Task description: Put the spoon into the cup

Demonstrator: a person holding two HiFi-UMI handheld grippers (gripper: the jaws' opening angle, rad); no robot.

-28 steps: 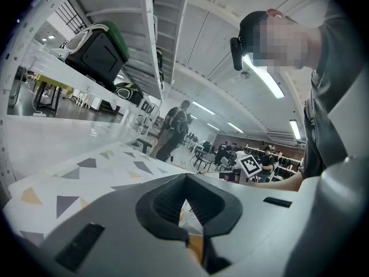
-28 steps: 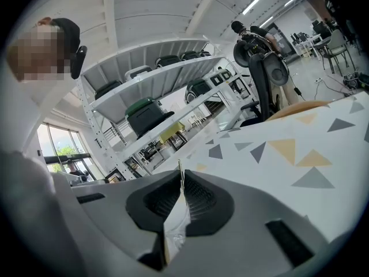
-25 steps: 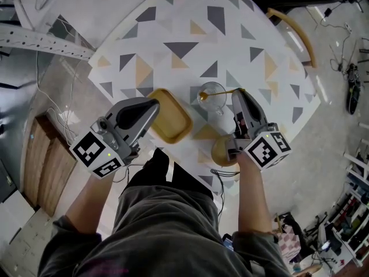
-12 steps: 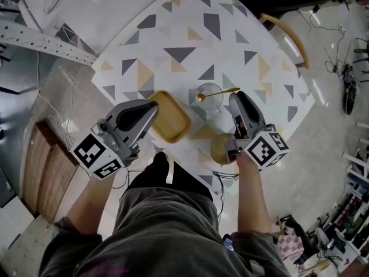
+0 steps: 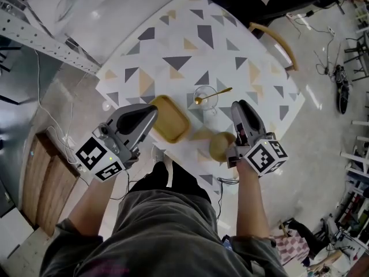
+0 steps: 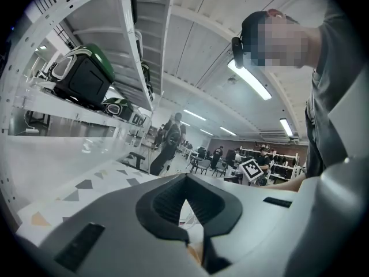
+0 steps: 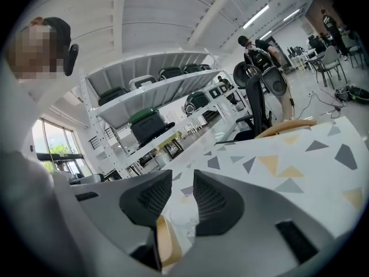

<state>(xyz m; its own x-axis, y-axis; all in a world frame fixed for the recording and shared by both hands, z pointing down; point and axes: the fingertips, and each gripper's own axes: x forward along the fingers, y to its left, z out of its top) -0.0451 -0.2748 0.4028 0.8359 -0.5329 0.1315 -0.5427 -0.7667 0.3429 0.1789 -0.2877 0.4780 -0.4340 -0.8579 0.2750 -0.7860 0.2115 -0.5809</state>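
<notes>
- The spoon [image 5: 214, 94] is glossy, gold-coloured metal.
- The cup [image 5: 209, 105] is clear, shiny glass.
- The tray [image 5: 169, 120] looks smooth, matt and yellow.
- The table [image 5: 173, 39] has a smooth top with a faint sheen.
- The left gripper [image 5: 151, 109] and right gripper [image 5: 239, 105] have matt grey plastic shells.
- The right gripper's pads [image 7: 210, 198] are black and ribbed.

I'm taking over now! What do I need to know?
Left gripper: fingers shut, empty, by the tray.
Right gripper: fingers have just been opening, nothing between them, close to the cup.
Spoon: in the cup, handle leaning over the rim.
Done: spoon is in the cup.
Left: probably nothing, just back both grippers away.
</notes>
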